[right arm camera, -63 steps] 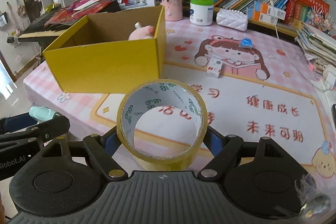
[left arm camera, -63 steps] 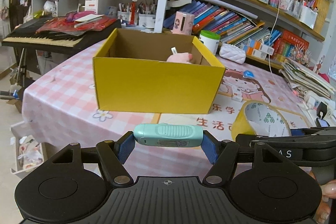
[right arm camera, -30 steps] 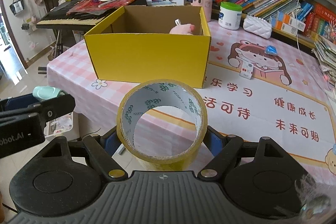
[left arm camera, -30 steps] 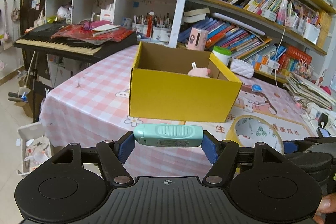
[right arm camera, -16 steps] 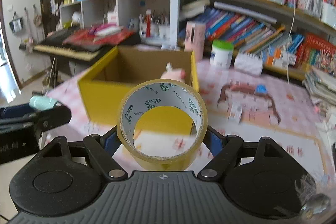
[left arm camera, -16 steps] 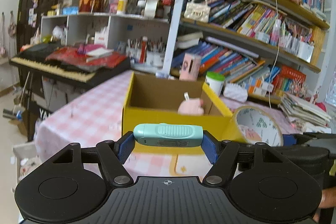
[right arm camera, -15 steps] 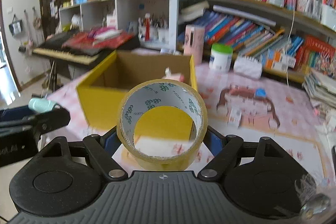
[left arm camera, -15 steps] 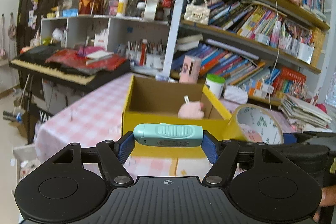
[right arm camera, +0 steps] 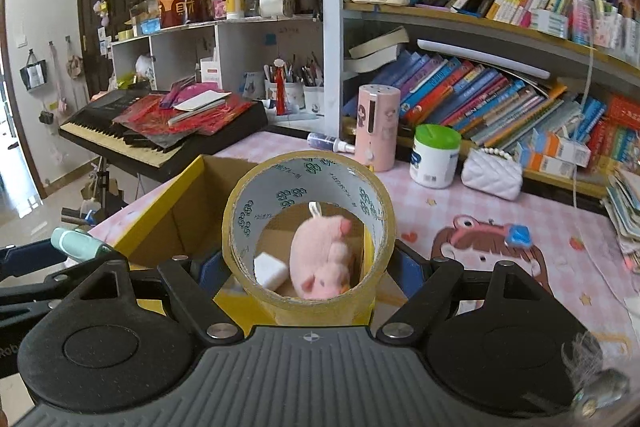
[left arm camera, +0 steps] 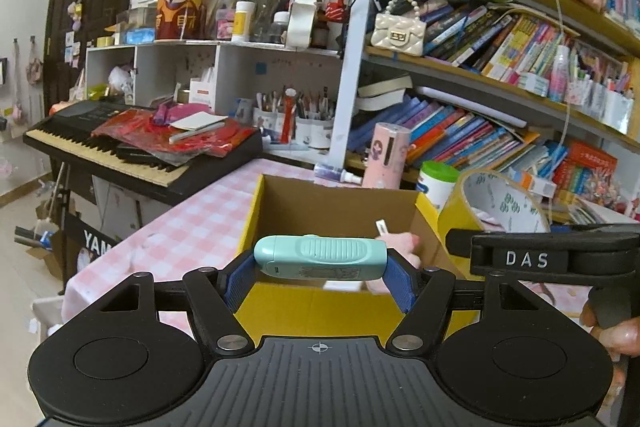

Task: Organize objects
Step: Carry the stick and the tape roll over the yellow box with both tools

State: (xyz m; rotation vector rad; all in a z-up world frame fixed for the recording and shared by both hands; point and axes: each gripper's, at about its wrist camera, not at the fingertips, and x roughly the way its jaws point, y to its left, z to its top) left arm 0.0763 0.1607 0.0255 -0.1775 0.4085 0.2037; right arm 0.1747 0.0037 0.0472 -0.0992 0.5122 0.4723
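Observation:
My left gripper (left arm camera: 320, 267) is shut on a mint green oblong device (left arm camera: 320, 255), held crosswise above the near wall of the open yellow cardboard box (left arm camera: 320, 303). My right gripper (right arm camera: 308, 267) is shut on a yellow tape roll (right arm camera: 308, 183), held above the box (right arm camera: 160, 223). Through the roll's hole I see a pink plush pig (right arm camera: 324, 259) and a white block (right arm camera: 270, 269) lying in the box. The tape roll (left arm camera: 496, 203) and the right gripper's side show at the right of the left wrist view. The green device (right arm camera: 76, 245) shows at the left of the right wrist view.
The box stands on a pink checked table (left arm camera: 192, 227). Behind it stand a pink cylinder (right arm camera: 376, 127), a green-lidded white jar (right arm camera: 434, 157) and a white quilted pouch (right arm camera: 492, 173). A keyboard (left arm camera: 120, 155) lies left. Full bookshelves (right arm camera: 500, 87) run along the back.
Both grippers have risen and moved forward over the box, each with its object. The box interior, with the pig and white block, now shows below the tape roll.

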